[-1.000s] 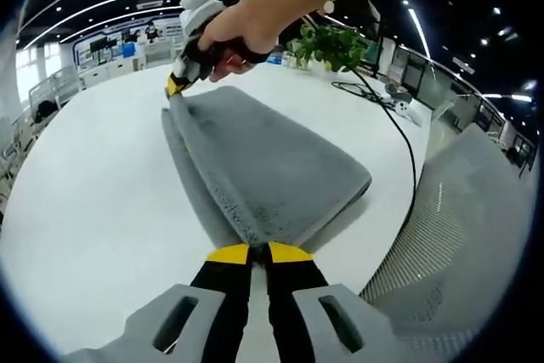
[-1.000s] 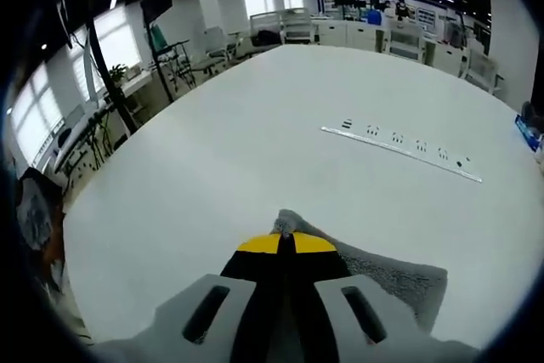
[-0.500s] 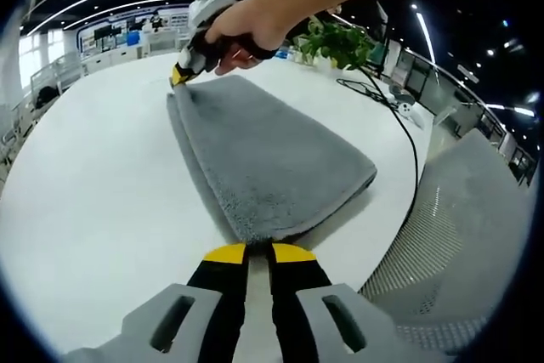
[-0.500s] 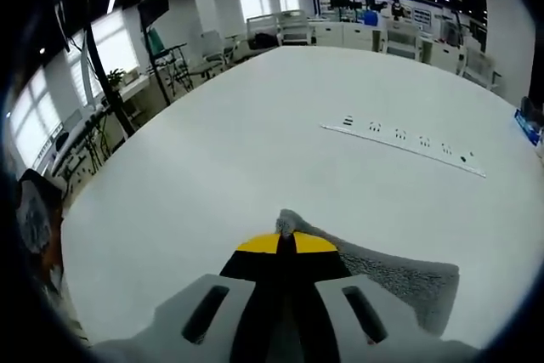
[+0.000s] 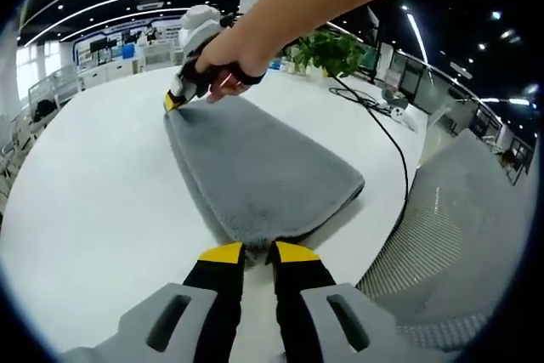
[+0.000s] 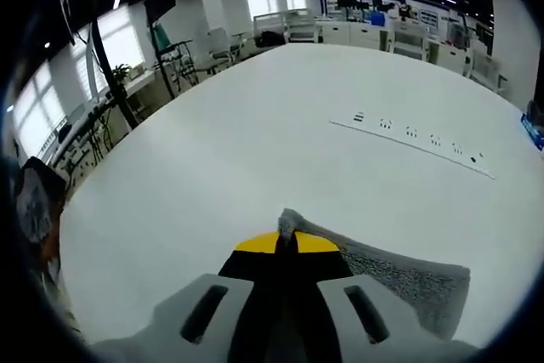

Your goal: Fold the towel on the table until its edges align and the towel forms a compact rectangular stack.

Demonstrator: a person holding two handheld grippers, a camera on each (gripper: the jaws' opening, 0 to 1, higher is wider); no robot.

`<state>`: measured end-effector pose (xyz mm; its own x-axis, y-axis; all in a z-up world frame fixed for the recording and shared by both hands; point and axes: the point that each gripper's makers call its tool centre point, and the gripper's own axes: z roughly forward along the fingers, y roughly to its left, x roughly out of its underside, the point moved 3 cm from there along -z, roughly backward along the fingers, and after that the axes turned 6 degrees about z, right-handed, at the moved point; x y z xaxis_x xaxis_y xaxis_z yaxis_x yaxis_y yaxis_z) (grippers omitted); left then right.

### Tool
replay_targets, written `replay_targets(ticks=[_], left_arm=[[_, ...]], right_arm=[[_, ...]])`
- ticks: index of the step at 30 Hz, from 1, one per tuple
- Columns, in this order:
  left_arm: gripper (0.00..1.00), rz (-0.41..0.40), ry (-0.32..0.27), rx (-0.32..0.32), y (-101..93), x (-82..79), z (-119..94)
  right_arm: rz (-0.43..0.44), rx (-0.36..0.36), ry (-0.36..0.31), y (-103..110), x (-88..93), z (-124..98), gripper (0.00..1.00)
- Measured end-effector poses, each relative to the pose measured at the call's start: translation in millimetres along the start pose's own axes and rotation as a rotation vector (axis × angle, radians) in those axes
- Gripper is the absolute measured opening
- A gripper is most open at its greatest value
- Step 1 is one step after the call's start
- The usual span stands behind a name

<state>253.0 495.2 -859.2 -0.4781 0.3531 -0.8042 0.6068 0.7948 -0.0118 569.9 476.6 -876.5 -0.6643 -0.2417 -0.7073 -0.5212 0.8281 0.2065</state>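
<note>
- Left tongs (image 5: 252, 252) had their yellow tips a little apart at the near end of the towel (image 5: 255, 172). Fabric sat right at the tips, but I couldn't tell if it was pinched or just let go.
- Right tongs (image 6: 286, 244) were squeezed closed on a towel corner; a bit of grey cloth poked up between the yellow tips. In the left gripper view the same tongs (image 5: 177, 98) sat at the far end of the towel, w/ a hand (image 5: 231, 53) around them.
- Towel lay on the white tabletop (image 5: 93, 176), near the edge on the side by the grey chair (image 5: 459, 235).
- Done so far, I think: towel was folded over at least once. 2 layers showed along the long side, stacked pretty neat, edges close together.
- Left to do, I think: it was long and narrow, not a small stack yet. Prob. 1 or 2 more folds end to end, then line up the corners.
- Count: 1 towel, 2 tongs, 1 hand, 1 tabletop.
- Also: 1 green plant (image 5: 327, 44), 1 black cable (image 5: 387, 138) running along the tabletop, 1 long socket strip (image 6: 412, 138) set in the tabletop, well apart from the towel.
</note>
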Motion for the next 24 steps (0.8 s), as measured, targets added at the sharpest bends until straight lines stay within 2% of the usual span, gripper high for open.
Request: replay_targets(ticks=[7,9,13,17,21,24], left_arm=[[0.15,0.05,-0.078,0.006,-1.1,-18.4,1.6],[0.15,0.045,-0.056,0.034,-4.7,-16.6,8.4],[0.15,0.07,-0.022,0.047,-7.4,-9.8,18.6],[0.15,0.084,0.034,0.043,-5.3,1.8,24.7],[0.15,0.087,0.067,0.045,-3.8,10.2,29.0],[0.15,0.086,0.07,0.044,-3.4,9.9,28.9]], right_arm=[[-0.025,-0.029,-0.003,5.8,2.5,-0.1,0.11],[-0.035,-0.037,-0.004,6.7,2.0,-0.2,0.14],[-0.056,-0.045,-0.017,7.3,-1.3,-1.4,0.18],[-0.078,-0.039,-0.031,7.9,-4.3,-6.9,0.28],[-0.064,-0.052,-0.039,6.8,-6.3,-11.2,0.28],[-0.074,-0.055,-0.052,3.7,-9.4,-13.5,0.28]])
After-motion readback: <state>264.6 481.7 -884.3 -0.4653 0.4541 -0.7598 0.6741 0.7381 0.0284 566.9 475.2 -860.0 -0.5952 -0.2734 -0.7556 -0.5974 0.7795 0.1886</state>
